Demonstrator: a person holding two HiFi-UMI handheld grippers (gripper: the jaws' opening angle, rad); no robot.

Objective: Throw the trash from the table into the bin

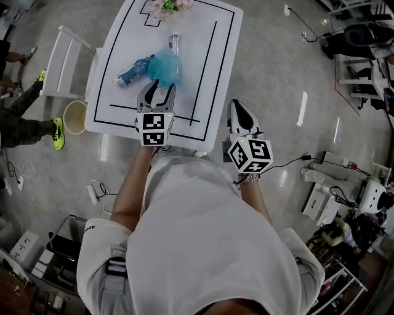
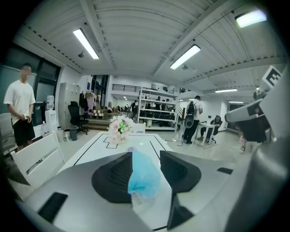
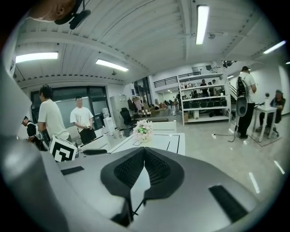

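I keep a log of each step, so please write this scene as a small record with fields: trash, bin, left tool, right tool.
trash: blue wad, blue bottle lying, clear bottle, all on table
other: flowers at far end
bin: on floor, left of table, near chair
left tool: open, wad between jaws, not gripped
right tool: shut, empty, beyond table's right edge

Left tongs (image 1: 160, 87) are standing apart at frame center. Blue crumpled trash (image 1: 166, 66) is lying just ahead, blocking straight travel. Blue bottle (image 1: 131, 72) is lying at its left, clear bottle (image 1: 175, 42) behind it, and flowers (image 1: 166, 6) are crowding the top edge. Right strip of table (image 1: 197, 49) is lying open. Chair (image 1: 61, 58) is standing above bin (image 1: 75, 117) at left.
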